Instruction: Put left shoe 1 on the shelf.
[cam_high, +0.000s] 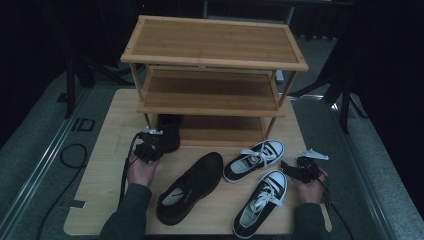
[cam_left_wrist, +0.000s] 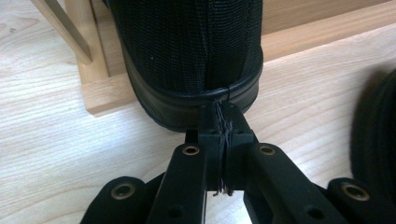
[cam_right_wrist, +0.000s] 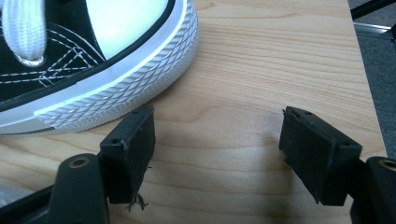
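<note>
Item: black shoe (cam_high: 169, 131), heel out, toe under the lowest shelf of the wooden rack (cam_high: 212, 62) on the bench (cam_high: 100, 165). Likely light, soft fabric upper, stiffer rubber sole. Left tool (cam_left_wrist: 219, 126) pinched tight on its heel; right tool (cam_right_wrist: 217, 149) wide open, empty, beside a sneaker (cam_right_wrist: 93, 60).

A dark studio: black curtains (cam_high: 30, 45), stand legs (cam_high: 345, 107), carpeted floor (cam_high: 40, 145).

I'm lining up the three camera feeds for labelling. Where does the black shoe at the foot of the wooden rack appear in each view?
High view: the black shoe sits left of centre, on the rack's bottom shelf, by the left gripper.
Left gripper view: top centre, heel just beyond the shut jaws.
Right gripper view: not in it.
Shared landmark: the light wooden table.
</note>
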